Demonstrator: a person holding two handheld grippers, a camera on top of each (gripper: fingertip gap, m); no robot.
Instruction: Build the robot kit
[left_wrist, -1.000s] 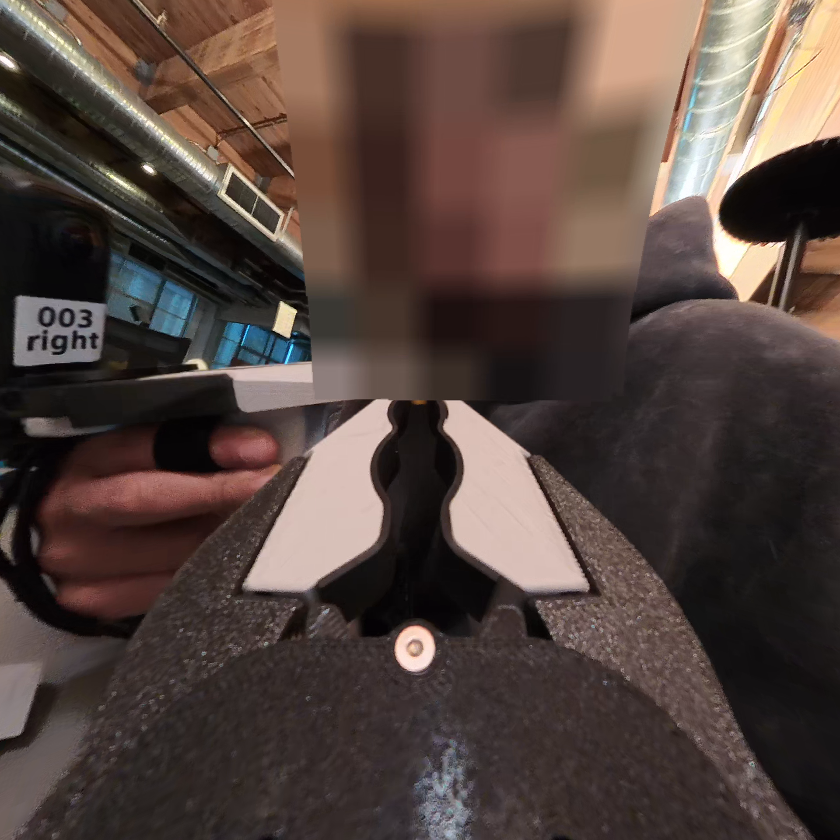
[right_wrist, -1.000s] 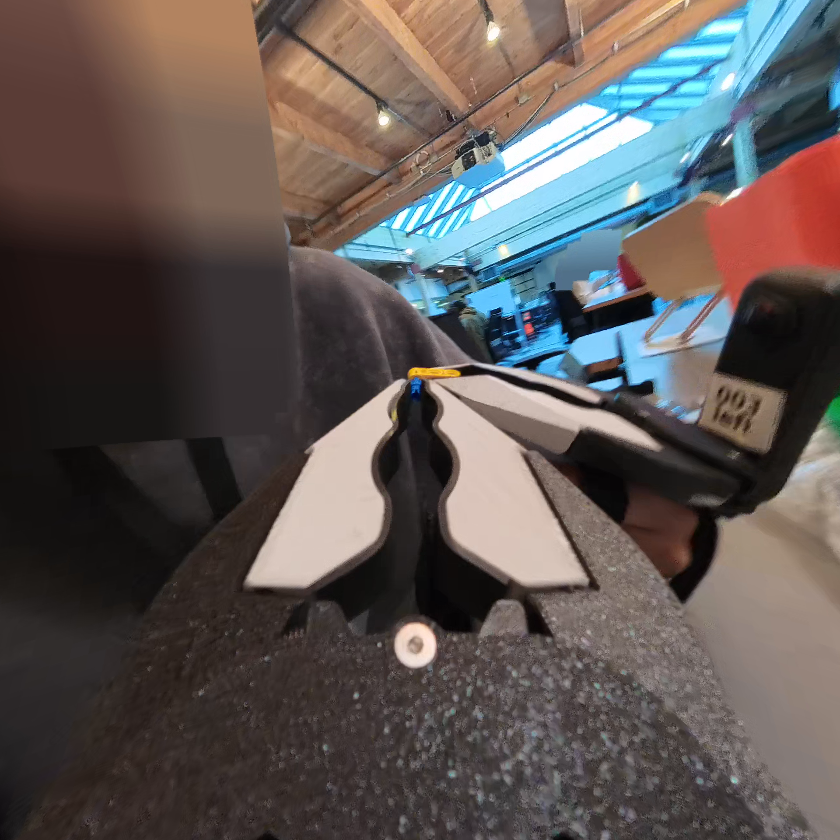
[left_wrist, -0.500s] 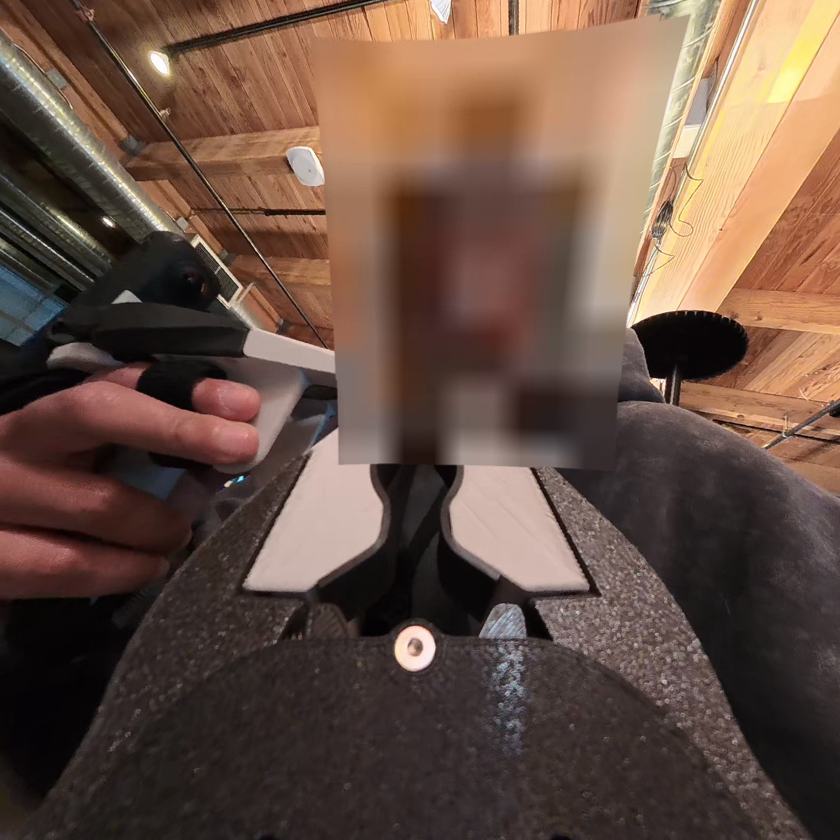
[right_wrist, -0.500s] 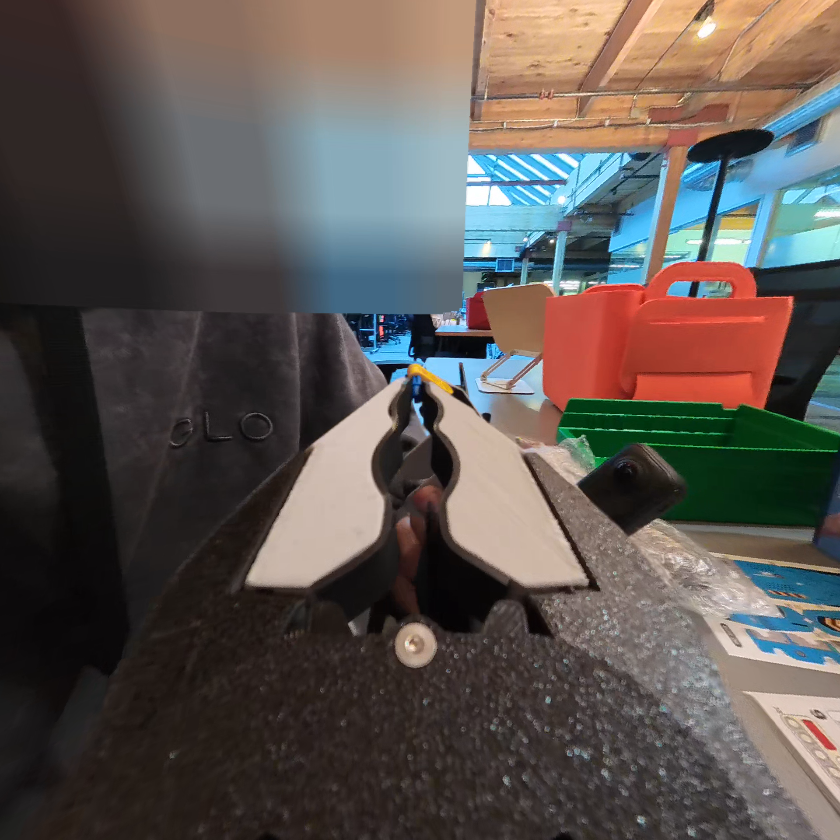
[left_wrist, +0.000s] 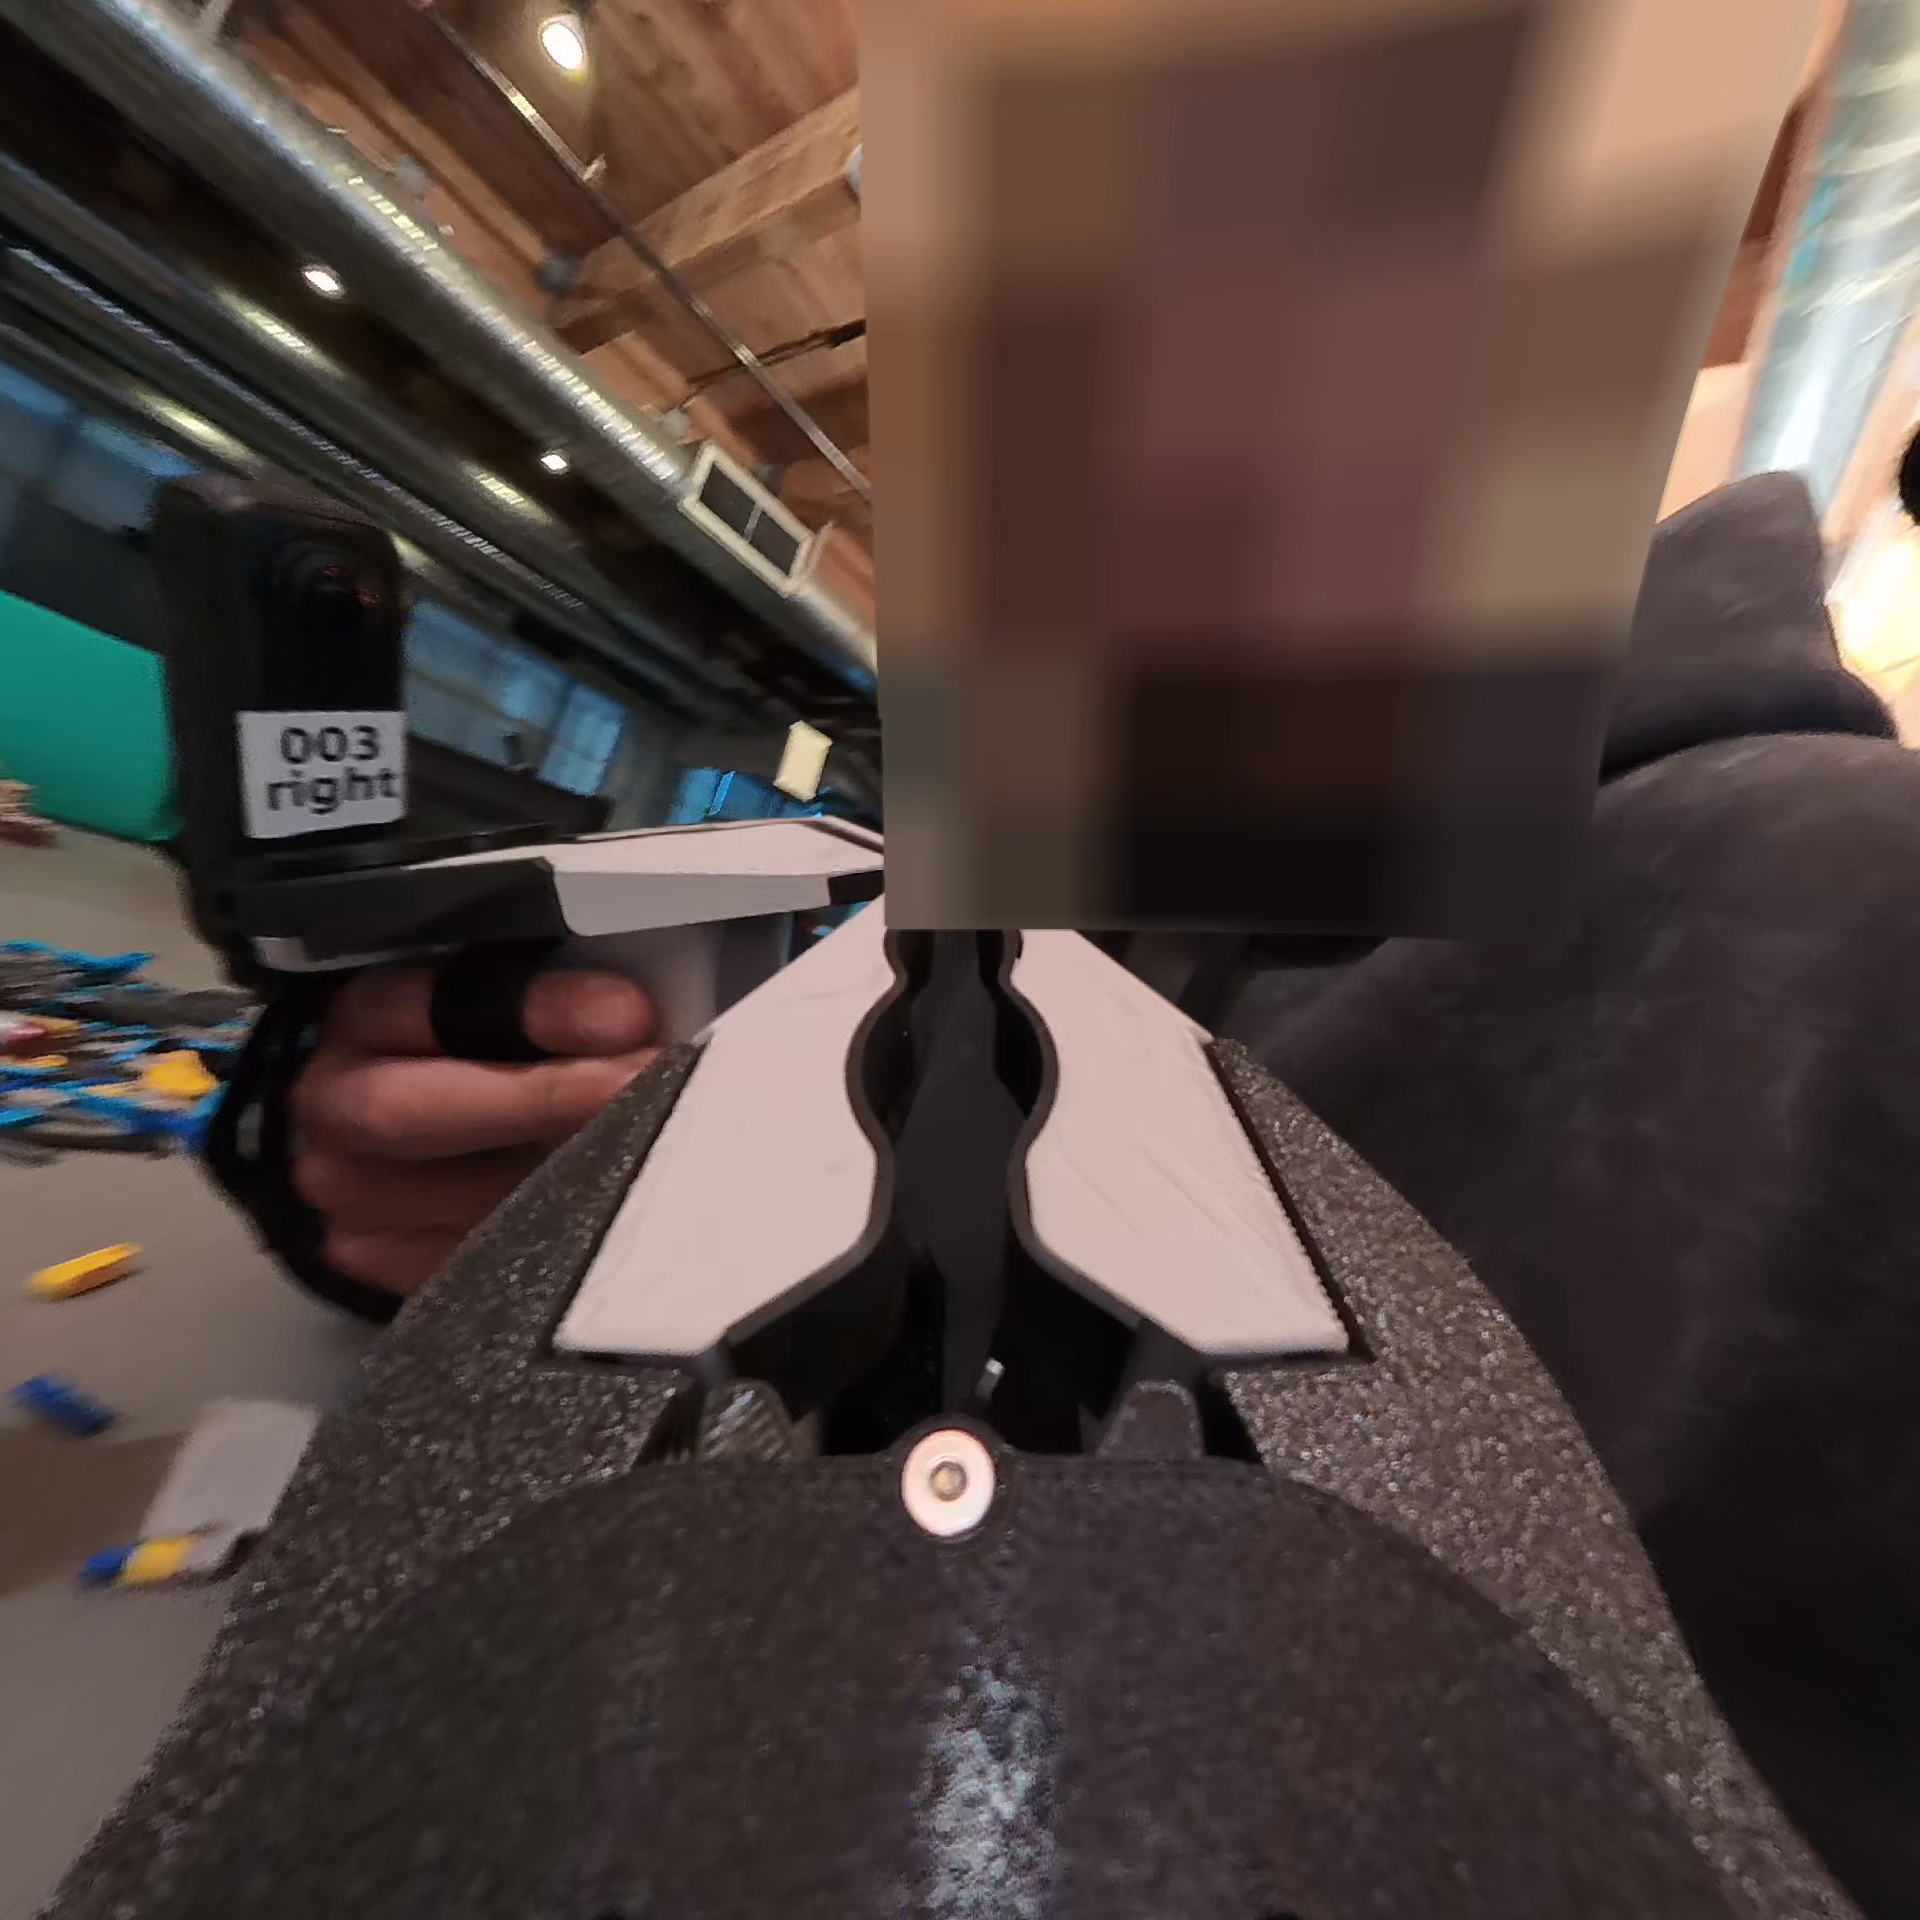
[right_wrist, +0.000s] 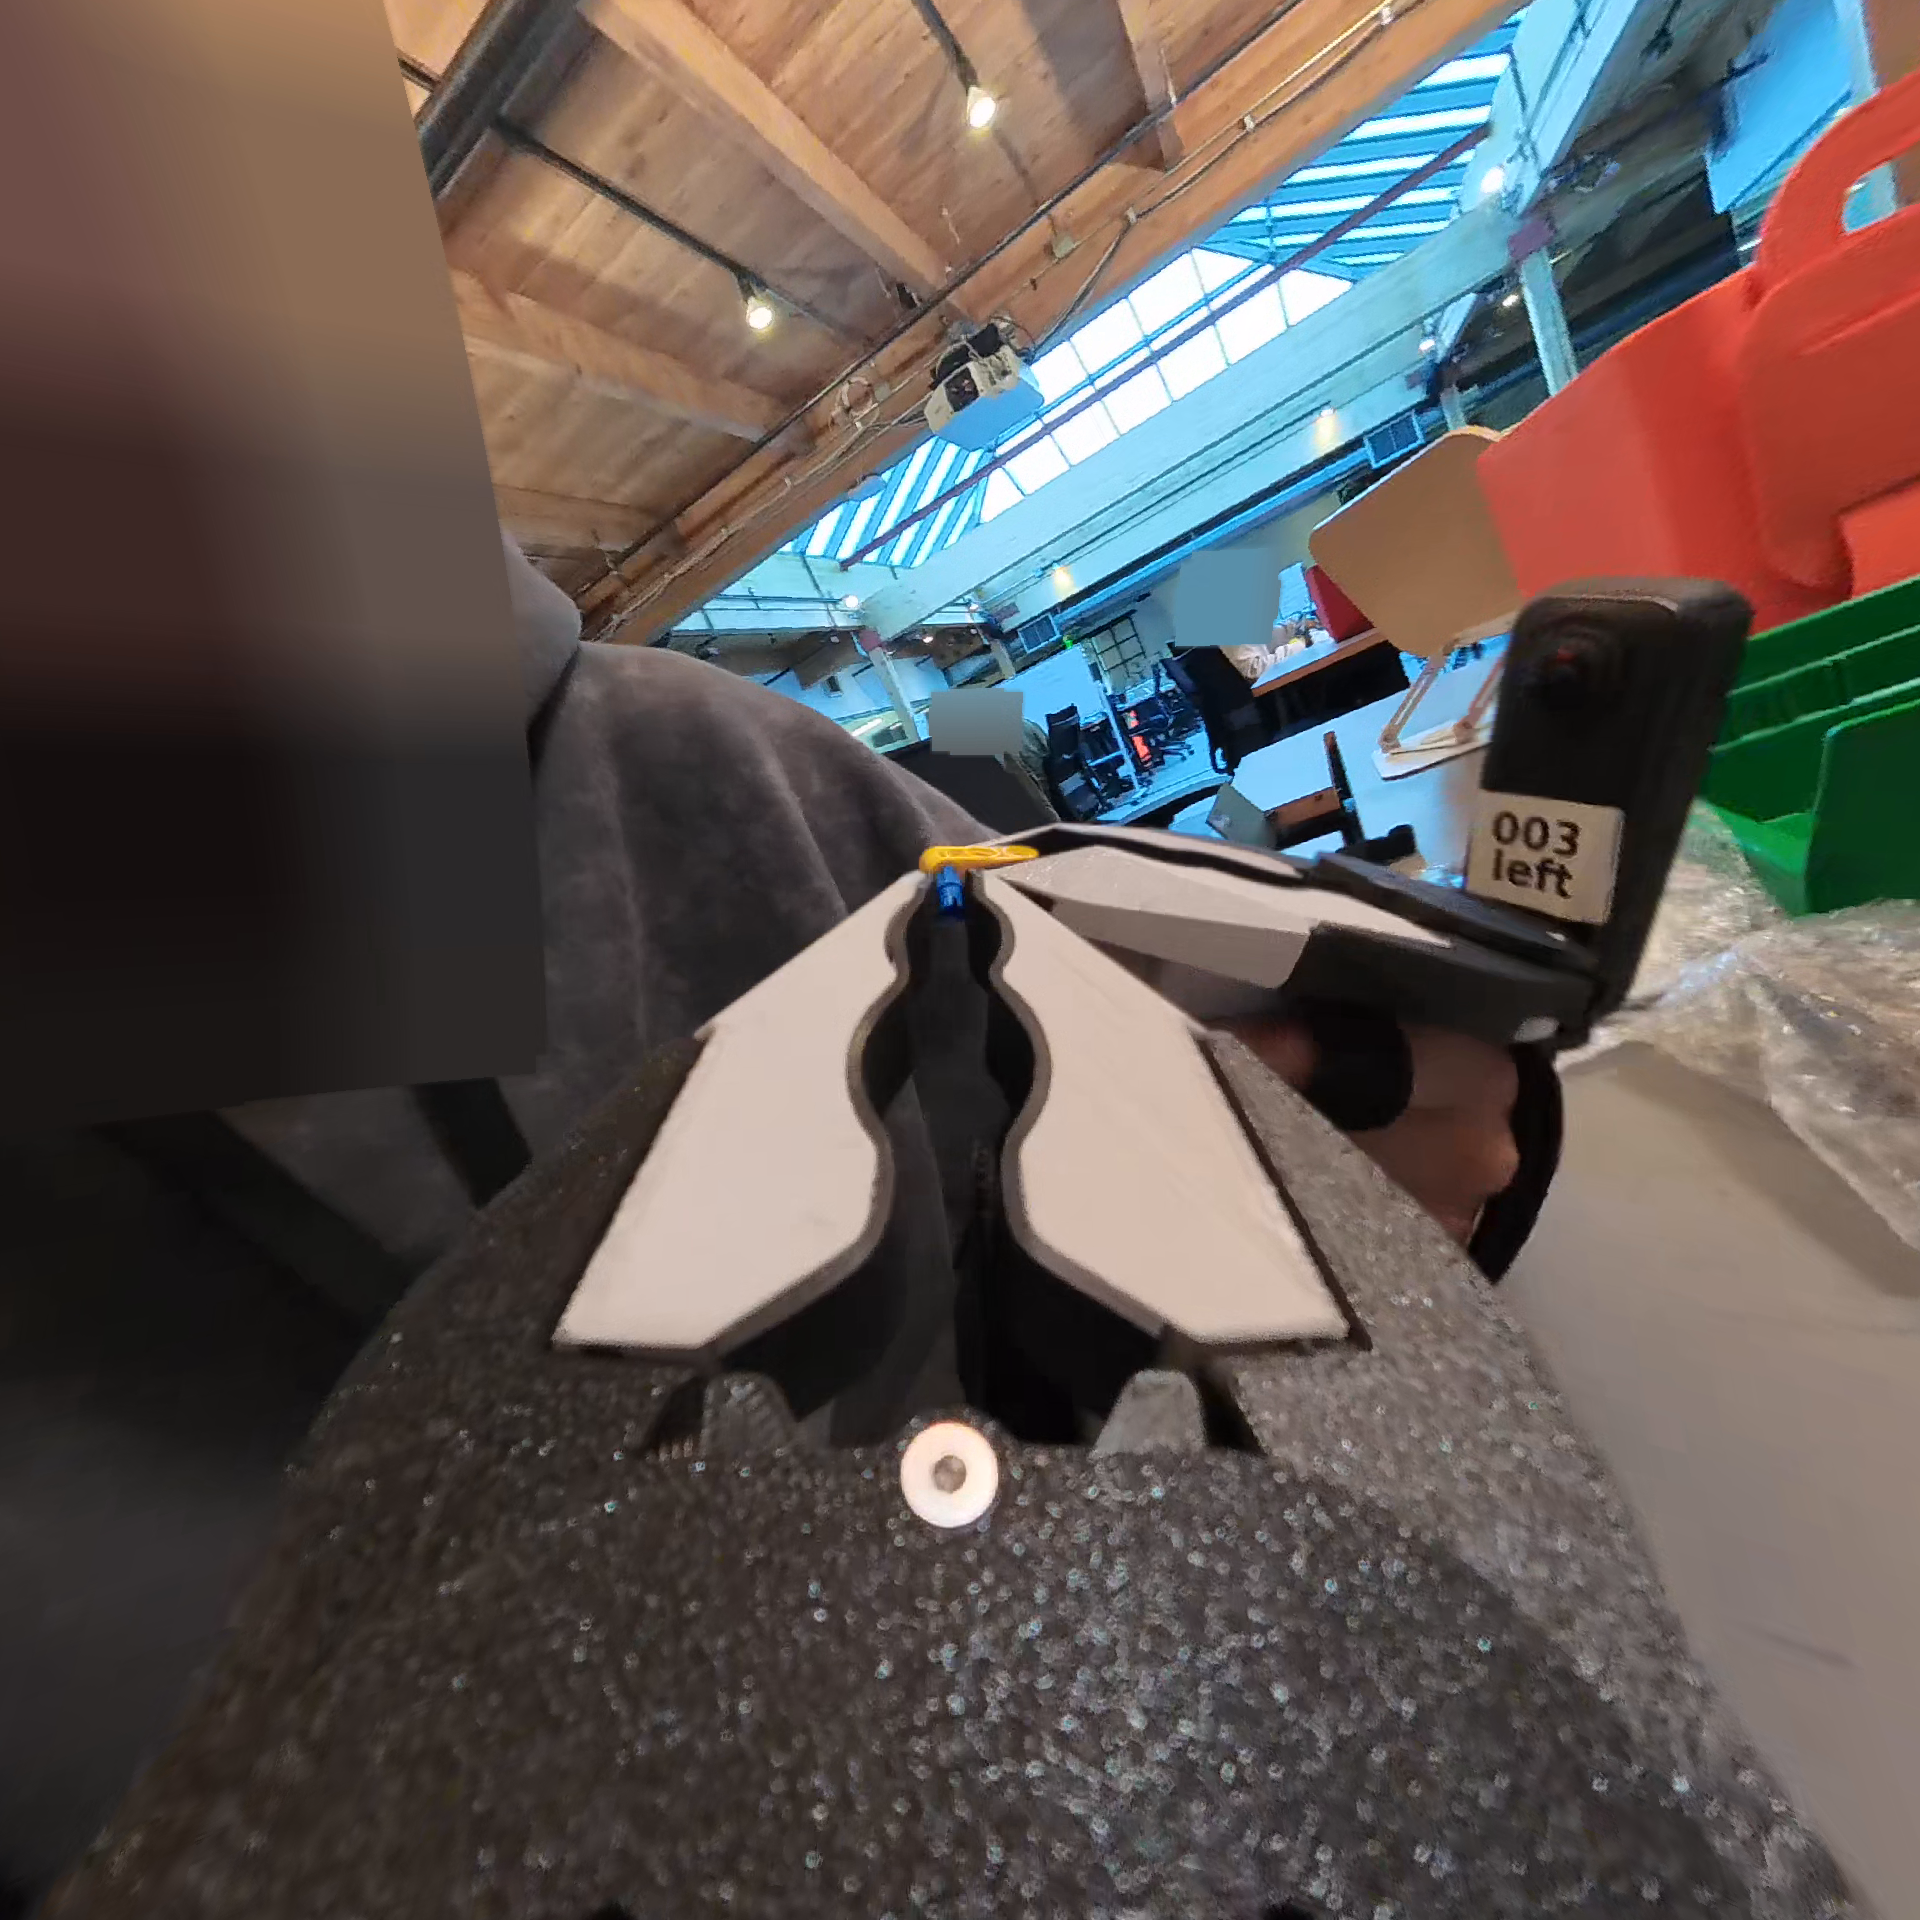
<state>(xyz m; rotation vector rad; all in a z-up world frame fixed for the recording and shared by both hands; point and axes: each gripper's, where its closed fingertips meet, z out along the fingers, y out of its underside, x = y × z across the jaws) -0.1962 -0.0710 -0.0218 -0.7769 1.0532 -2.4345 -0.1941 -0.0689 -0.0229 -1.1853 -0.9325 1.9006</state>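
Pinching a small blue piece (right_wrist: 948, 899) between the nearly closed fingertips of the right gripper (right_wrist: 945, 881), raised close before a dark grey sweatshirt (right_wrist: 727, 831). Meeting it tip to tip with the left gripper (right_wrist: 1023, 844), fingers seemingly drawn together on a small yellow piece (right_wrist: 977, 855) just above the blue one, contact between the two too small to tell, those tips hidden in the left wrist view. Leaving a green bin (right_wrist: 1849, 748), an orange tote (right_wrist: 1714, 436) and bubble wrap (right_wrist: 1818, 1018) well apart on the grey table (right_wrist: 1662, 1351).

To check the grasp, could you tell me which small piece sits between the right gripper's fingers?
The blue piece, pinched there at the tips; the yellow piece sits just above it instead.
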